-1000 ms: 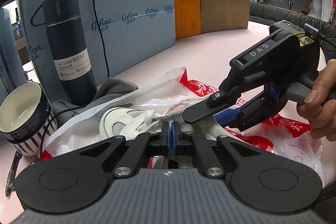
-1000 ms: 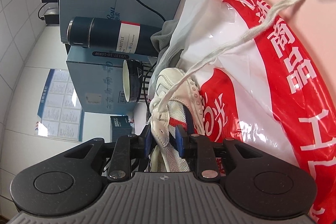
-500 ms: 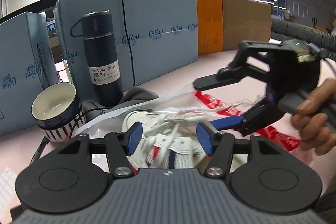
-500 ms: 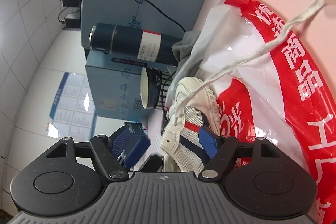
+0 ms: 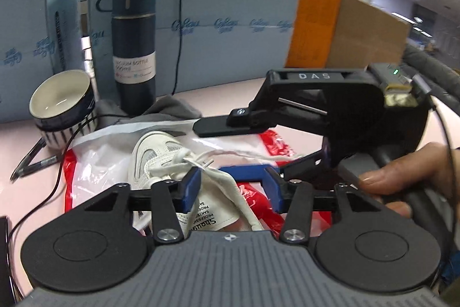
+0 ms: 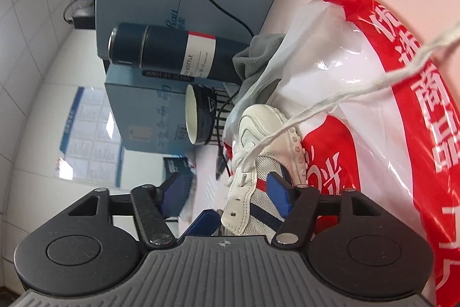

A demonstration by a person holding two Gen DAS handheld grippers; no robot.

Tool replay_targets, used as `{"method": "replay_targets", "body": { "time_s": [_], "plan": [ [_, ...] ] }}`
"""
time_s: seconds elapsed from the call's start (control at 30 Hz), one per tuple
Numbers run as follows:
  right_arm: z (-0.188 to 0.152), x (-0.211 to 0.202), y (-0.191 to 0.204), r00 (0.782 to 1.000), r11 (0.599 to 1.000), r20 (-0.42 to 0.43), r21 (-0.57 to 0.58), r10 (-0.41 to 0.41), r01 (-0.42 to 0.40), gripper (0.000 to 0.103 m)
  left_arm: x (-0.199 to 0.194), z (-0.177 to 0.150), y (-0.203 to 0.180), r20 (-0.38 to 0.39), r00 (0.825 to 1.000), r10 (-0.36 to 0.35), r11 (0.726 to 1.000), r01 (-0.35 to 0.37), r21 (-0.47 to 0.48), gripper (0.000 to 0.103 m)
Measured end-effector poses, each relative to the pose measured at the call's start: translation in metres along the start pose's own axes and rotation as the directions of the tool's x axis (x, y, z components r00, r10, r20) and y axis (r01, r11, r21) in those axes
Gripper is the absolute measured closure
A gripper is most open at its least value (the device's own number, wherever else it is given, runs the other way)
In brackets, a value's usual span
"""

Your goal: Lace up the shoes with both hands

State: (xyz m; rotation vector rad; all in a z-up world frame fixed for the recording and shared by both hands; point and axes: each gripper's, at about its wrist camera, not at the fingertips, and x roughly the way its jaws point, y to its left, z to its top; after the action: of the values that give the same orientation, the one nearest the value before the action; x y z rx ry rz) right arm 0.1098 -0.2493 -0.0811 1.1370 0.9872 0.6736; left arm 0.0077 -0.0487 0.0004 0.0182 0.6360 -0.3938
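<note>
One white shoe [image 5: 156, 156] lies on a red-and-white plastic bag [image 5: 86, 163] on the pink counter [image 5: 26, 140], just ahead of the left gripper [image 5: 233, 187]. Its blue-padded fingers [image 5: 191, 186] stand apart and are closing; the shoe's tongue and a loop of white lace [image 5: 218, 154] lie in the gap between them, and the pads do not press on either. The right gripper [image 5: 227, 147] reaches in from the right, held by a hand [image 5: 408, 177], with one black finger above the shoe and one blue-padded finger below, level with the lace. Its jaws are also closing, and are released rather than clamped.

In the right wrist view the shoe's eyelet flap [image 6: 244, 192] sits between the fingers [image 6: 277, 193] of the right gripper [image 6: 224, 194], nearer the right-hand pad; whether that pad touches the shoe I cannot tell. A single strand of lace [image 6: 345, 95] runs from the eyelets up and away over the bag [image 6: 388, 105] to the upper right.

Beyond the left fingers, to the left, stand one dark vacuum bottle [image 5: 133, 48] and one striped bowl [image 5: 61, 105], whose pale inside shows nothing in it. A grey cloth [image 5: 166, 108] lies between the bottle and the bag. Two pens [image 5: 31, 163] lie left of the bag.
</note>
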Motion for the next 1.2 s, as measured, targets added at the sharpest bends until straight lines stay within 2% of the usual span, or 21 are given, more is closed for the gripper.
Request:
{"method": "replay_targets", "body": {
  "time_s": [0.07,0.13,0.27,0.37,0.5,0.6,0.73,0.93,1.07,1.2],
  "plan": [
    [0.002,0.002,0.004,1.0,1.0,-0.015,-0.023,-0.014,0.014,0.062,0.007,-0.002,-0.004,-0.013,0.999,0.029,0.999,-0.03,-0.024,0.063],
    [0.004,0.003,0.007,0.999,0.998,-0.025,-0.048,-0.029,0.028,0.064,0.013,-0.004,-0.007,-0.026,0.998,0.058,0.997,-0.059,-0.048,0.066],
    [0.005,0.006,0.009,0.998,0.996,-0.039,-0.075,-0.054,0.051,0.078,0.02,-0.009,-0.009,-0.02,0.995,0.097,0.989,-0.098,-0.11,0.068],
    [0.006,0.007,0.005,0.997,0.996,-0.039,-0.066,-0.062,0.059,0.084,0.02,-0.013,-0.008,0.001,0.99,0.138,0.981,-0.136,-0.138,0.084],
    [0.006,0.006,-0.003,0.998,0.998,-0.037,-0.031,-0.055,0.054,0.096,0.019,-0.012,-0.006,0.005,0.991,0.137,0.981,-0.135,-0.137,0.087],
    [0.005,0.005,-0.01,0.999,1.0,-0.03,0.01,-0.028,0.028,0.099,0.018,-0.012,-0.005,0.008,0.991,0.132,0.984,-0.13,-0.118,0.087],
    [0.001,0.001,-0.024,0.999,0.993,0.006,0.112,0.043,-0.043,0.099,0.018,-0.013,-0.003,0.005,0.992,0.126,0.987,-0.125,-0.097,0.087],
    [-0.006,-0.005,-0.045,0.991,0.959,0.056,0.25,0.122,-0.132,0.099,0.017,-0.016,-0.003,0.02,0.993,0.116,0.989,-0.114,-0.091,0.083],
    [-0.004,-0.004,-0.038,0.99,0.968,0.055,0.211,0.129,-0.138,0.096,0.017,-0.017,-0.007,0.037,0.993,0.116,0.992,-0.115,-0.045,0.085],
    [-0.002,-0.001,-0.027,0.994,0.982,0.046,0.156,0.102,-0.108,0.087,0.016,-0.019,-0.01,0.049,0.993,0.111,0.994,-0.111,-0.002,0.086]
  ]
}}
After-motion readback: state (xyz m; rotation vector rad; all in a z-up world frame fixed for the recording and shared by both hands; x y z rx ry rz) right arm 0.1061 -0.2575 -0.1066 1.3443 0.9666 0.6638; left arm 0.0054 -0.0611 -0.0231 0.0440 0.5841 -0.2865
